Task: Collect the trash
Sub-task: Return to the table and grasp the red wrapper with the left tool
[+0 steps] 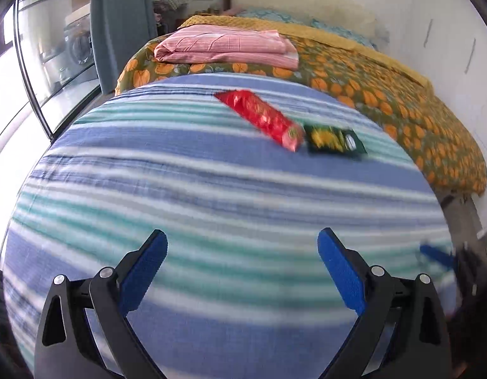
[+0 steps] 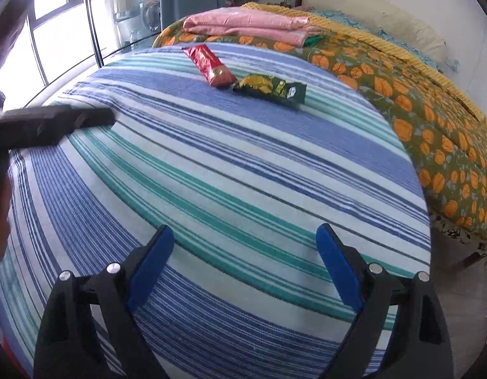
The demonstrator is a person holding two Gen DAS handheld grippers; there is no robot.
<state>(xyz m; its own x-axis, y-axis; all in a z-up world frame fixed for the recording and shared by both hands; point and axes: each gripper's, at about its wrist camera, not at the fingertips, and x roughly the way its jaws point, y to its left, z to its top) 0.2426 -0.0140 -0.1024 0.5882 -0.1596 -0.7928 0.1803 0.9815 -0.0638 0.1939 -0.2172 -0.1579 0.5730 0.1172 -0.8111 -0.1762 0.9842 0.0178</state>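
While the left wrist view is smeared by blur, the left gripper (image 1: 242, 246) shows at the bottom of the frame with its blue pads spread wide and nothing between them, over a striped blue, white and green sheet (image 1: 180, 170). A glossy red wrapper (image 1: 259, 118) lies upper centre, a dark green and yellow wrapper (image 1: 335, 140) just right of it. In the right wrist view, the right gripper (image 2: 245, 241) is likewise parted and empty at the bottom; both crinkled wrappers sit upper centre, ends nearly touching, below a folded pink cloth (image 2: 249, 25).
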